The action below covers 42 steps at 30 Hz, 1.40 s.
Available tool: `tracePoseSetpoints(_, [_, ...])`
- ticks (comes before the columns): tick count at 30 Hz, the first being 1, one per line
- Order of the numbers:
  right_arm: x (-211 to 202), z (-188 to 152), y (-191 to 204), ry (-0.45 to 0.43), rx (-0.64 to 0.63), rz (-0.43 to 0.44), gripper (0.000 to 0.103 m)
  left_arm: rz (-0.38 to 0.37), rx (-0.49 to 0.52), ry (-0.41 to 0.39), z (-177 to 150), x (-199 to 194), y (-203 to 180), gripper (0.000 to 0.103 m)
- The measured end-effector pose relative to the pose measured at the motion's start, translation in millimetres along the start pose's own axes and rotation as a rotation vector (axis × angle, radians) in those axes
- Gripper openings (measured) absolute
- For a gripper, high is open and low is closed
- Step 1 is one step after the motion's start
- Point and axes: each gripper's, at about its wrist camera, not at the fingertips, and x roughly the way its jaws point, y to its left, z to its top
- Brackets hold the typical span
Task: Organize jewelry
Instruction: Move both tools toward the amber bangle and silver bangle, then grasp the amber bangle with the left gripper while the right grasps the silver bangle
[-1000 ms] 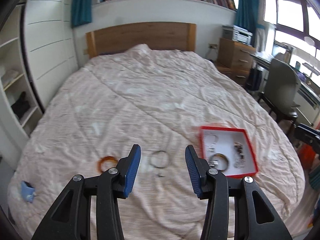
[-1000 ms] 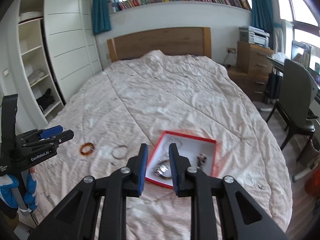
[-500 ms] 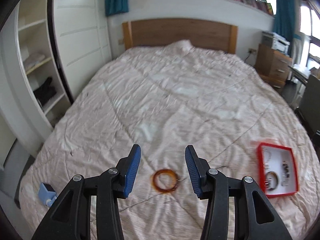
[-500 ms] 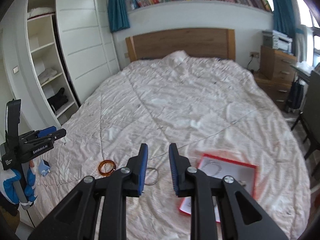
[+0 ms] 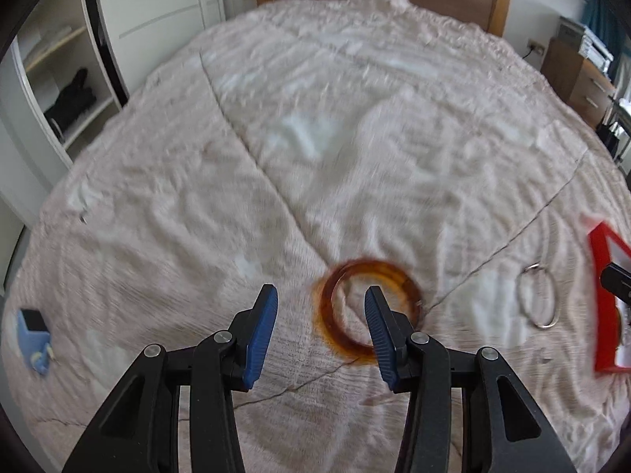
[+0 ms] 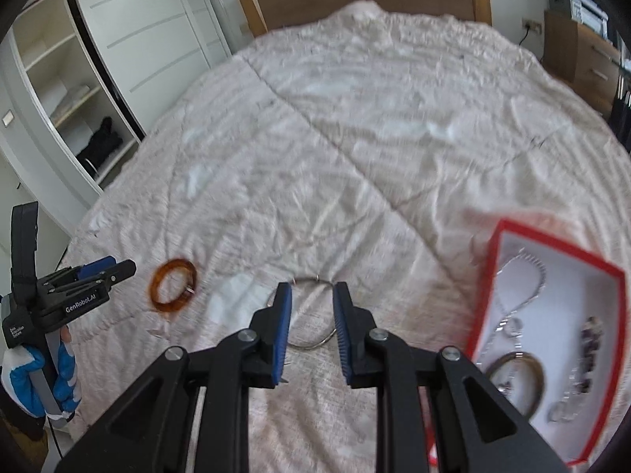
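left tool (image 5: 319,309) parted, empty | right tool (image 6: 312,317) narrow gap, empty | amber translucent plastic bangle (image 5: 366,311), thin silver wire hoop (image 6: 311,315): on bed, left of red-rimmed white tray (image 6: 552,244) | both likely light, stiff, slick; pinch one rim
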Motion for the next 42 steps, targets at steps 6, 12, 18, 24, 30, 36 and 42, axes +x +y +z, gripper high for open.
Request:
tracePoseSetpoints(6, [40.0,-10.1,-6.1,0.06,0.014,-0.008,0.021,0.019,-0.02,0.044,-8.6,30.2,7.2,0.045])
tracePoseSetpoints(12, [66.4,-17.6,-13.5,0.112,0.025,-0.027,0.021,0.022,-0.004,0.062,-12.4,49.4,6.2,0.045])
tracePoseSetpoints(18, [84.0,-23.3,-18.0,0.132,0.028,-0.019,0.021,0.028,0.006,0.067,-18.1,64.6,4.1,0.045])
tracePoseSetpoints(24, [95.4,-28.3,-22.3,0.129,0.043,0.007,0.021,0.016,-0.013,0.049,-21.8,73.3,4.3,0.045])
tracePoseSetpoints(30, [96.9,-27.6,-23.4,0.125,0.042,0.012,0.02,0.016,-0.018,0.047,-20.5,75.6,3.7,0.045])
tracePoseSetpoints(36, [75.2,-24.5,-12.4,0.069,0.013,-0.003,0.006,0.045,0.046,0.031,-17.2,59.9,-8.5,0.011])
tracePoseSetpoints(42, [42.8,-16.6,-2.6,0.001,-0.015,-0.009,0.004,0.047,0.014,-0.005,-10.9,33.1,-6.5,0.011])
